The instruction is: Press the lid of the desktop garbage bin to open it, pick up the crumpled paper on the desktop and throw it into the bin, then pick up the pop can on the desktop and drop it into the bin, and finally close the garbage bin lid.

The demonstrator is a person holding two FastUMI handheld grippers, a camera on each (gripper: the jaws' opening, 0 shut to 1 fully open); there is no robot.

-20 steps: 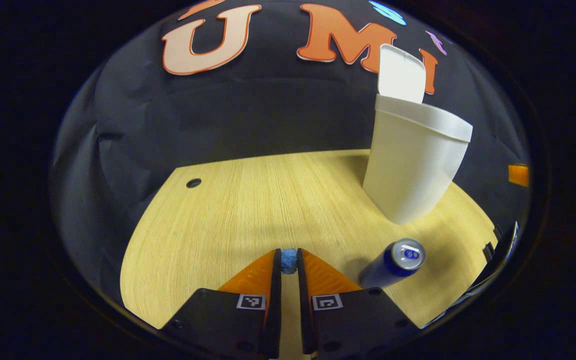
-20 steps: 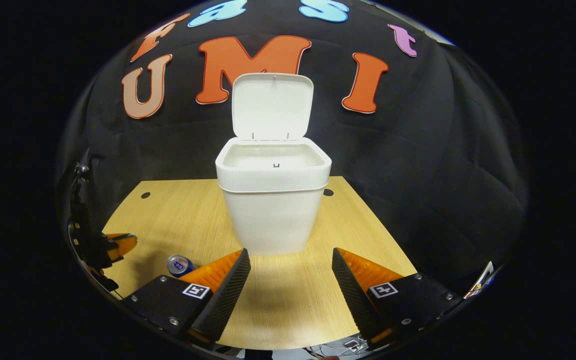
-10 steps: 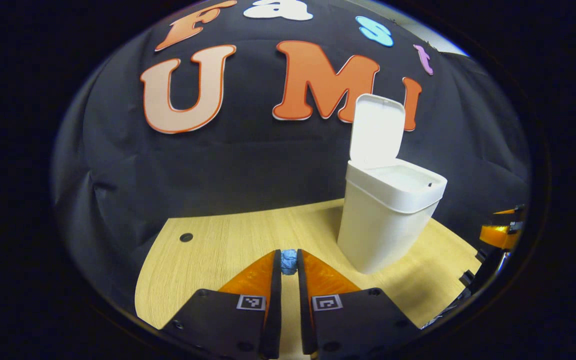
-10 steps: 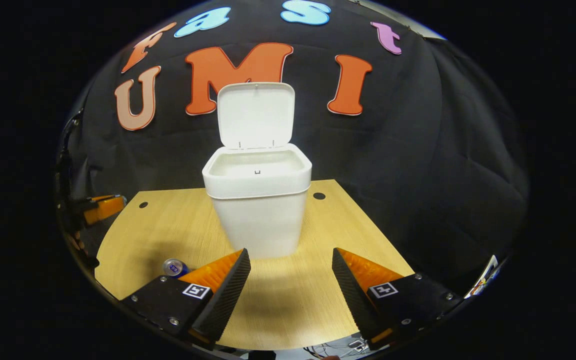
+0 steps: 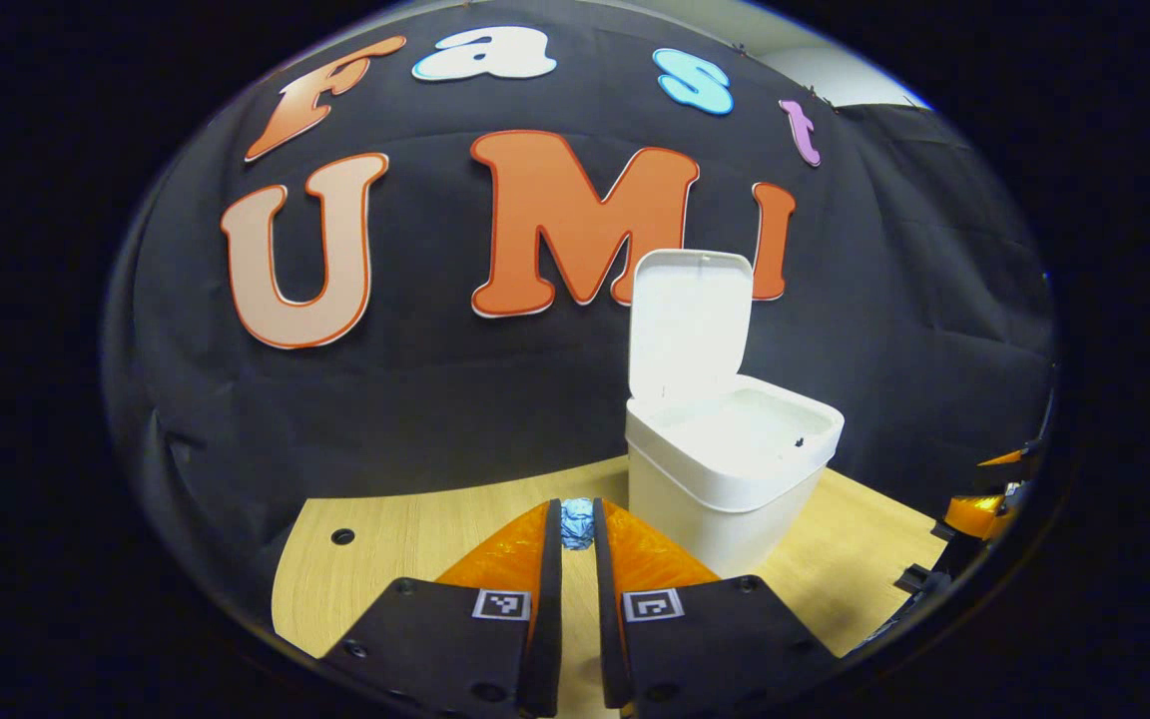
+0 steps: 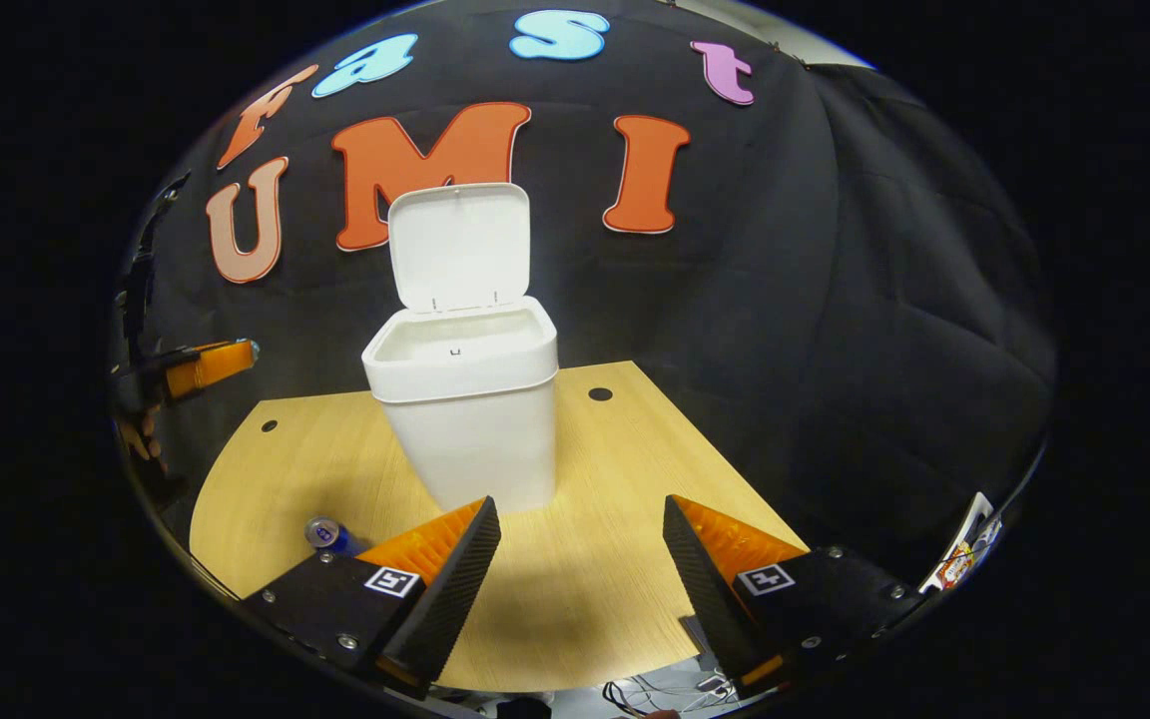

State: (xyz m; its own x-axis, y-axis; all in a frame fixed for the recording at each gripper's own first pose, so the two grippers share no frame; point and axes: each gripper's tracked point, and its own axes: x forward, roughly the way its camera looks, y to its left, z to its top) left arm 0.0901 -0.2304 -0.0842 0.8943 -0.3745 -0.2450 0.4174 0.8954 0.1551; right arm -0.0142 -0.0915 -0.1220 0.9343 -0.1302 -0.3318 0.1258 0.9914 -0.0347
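Two fingers of the left gripper (image 5: 576, 524) stand nearly together in the left gripper view, and we record a small blue wad, the crumpled paper (image 5: 576, 522), pinched between their tips. The paper is held above the desktop (image 5: 405, 534), in the air, with the bin just to the right of it in that view.

In the right gripper view we see the right gripper (image 6: 581, 524) with its fingers spread wide apart and nothing between them; bare wood shows in the gap. It hangs above the near part of the desktop (image 6: 595, 559).

We note the garbage bin (image 6: 470, 399), white and upright, standing toward the back of the desktop. Its lid (image 6: 458, 245) is raised on the rear hinge and stands close to vertical, leaving the mouth open. From the left gripper view the bin (image 5: 730, 469) appears right of centre, its lid (image 5: 690, 315) likewise up, and we can look partly into the pale interior; we cannot tell whether anything lies inside.

The pop can (image 6: 327, 533) lies on its side on the desktop, near the front left edge in the right gripper view, just beside the right gripper's left finger and well apart from the bin.

At the far left of the right gripper view we observe the left gripper (image 6: 204, 364), raised well above the desktop, with part of a hand (image 6: 141, 439) beneath it.
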